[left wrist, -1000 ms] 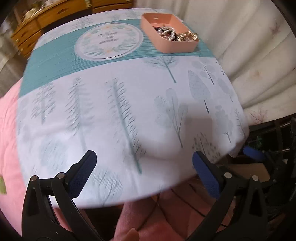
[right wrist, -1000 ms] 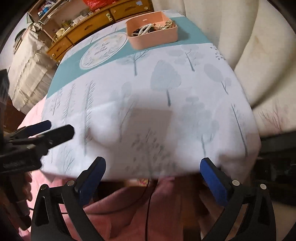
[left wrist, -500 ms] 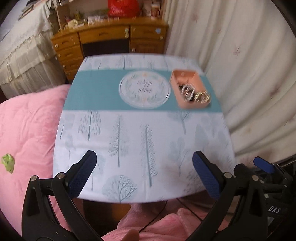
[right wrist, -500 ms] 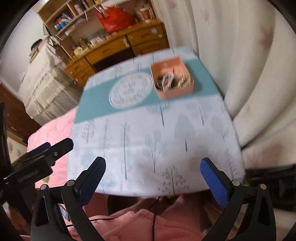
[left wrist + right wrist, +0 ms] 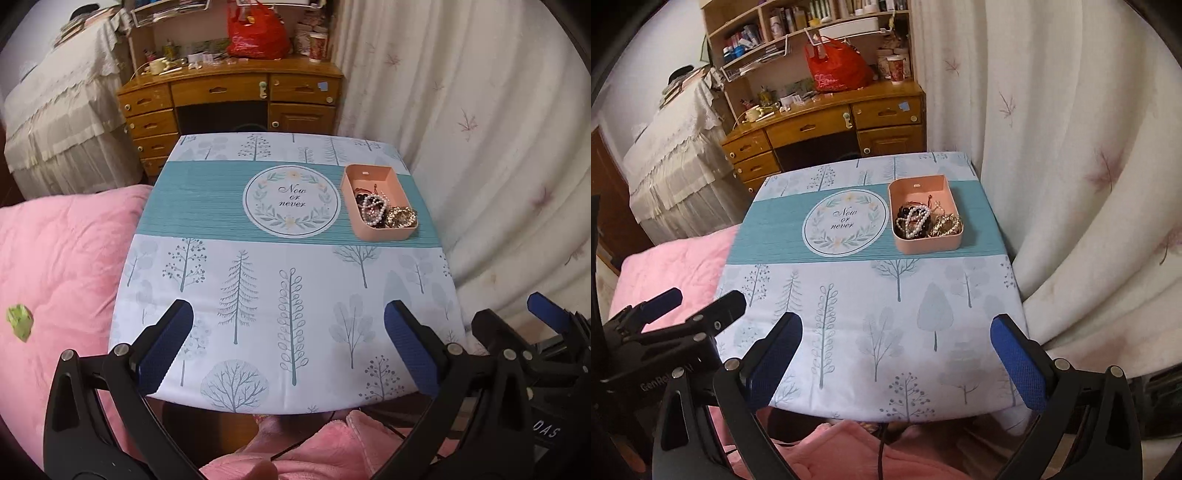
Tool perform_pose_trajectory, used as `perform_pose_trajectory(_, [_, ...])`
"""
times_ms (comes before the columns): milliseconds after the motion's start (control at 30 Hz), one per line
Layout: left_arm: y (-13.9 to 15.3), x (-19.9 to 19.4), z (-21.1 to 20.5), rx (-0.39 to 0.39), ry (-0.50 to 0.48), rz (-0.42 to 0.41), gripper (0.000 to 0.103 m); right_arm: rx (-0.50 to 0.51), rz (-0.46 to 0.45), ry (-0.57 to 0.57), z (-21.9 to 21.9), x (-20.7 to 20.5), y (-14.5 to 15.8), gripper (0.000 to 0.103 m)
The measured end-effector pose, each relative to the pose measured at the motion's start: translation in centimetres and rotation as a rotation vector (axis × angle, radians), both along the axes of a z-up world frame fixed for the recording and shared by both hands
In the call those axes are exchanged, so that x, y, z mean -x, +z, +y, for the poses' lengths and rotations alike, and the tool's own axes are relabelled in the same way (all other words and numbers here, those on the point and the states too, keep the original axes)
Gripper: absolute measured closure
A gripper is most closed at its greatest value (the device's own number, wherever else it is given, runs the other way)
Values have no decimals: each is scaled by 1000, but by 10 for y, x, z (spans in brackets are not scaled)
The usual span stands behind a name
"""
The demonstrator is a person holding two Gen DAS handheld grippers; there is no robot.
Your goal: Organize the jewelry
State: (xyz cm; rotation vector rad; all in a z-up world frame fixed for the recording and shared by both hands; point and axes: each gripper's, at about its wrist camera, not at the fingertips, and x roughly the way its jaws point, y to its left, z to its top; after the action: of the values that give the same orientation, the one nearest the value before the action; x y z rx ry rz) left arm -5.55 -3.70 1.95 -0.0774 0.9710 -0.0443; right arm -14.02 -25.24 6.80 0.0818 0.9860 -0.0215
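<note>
A pink open box [image 5: 369,172] [image 5: 916,184] sits on the teal band at the table's far right. It holds a tangle of jewelry: a pearl strand [image 5: 373,207] [image 5: 916,221], dark beads and gold pieces [image 5: 400,217] [image 5: 946,224]. My left gripper [image 5: 288,345] is open and empty, raised over the table's near edge. My right gripper [image 5: 899,354] is open and empty, likewise near the front edge, far from the box. The left gripper also shows in the right wrist view [image 5: 690,310], at the left.
The table [image 5: 258,295] wears a tree-print cloth with a round "Now or never" mat [image 5: 291,201] [image 5: 846,221] beside the box. A pink quilt [image 5: 55,258] lies left, curtains [image 5: 498,147] right, a wooden desk [image 5: 229,96] behind.
Both grippers have pulled up and back from the table, so the whole tabletop and the room behind now show. Both stay open and empty.
</note>
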Motion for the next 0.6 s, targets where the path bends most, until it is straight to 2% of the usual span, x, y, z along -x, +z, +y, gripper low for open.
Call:
perform_pose_trajectory(167, [-2, 2, -2, -56, 26, -5, 0, 9, 10, 30, 7, -3, -2, 0])
perform_pose_trajectory(400, [-7, 4, 4, -50, 43, 18, 0, -12, 62, 52, 8, -8, -16, 0])
perform_pose_trajectory(600, [-7, 12, 1, -103, 40, -9, 0, -16, 98, 48, 7, -5, -30, 0])
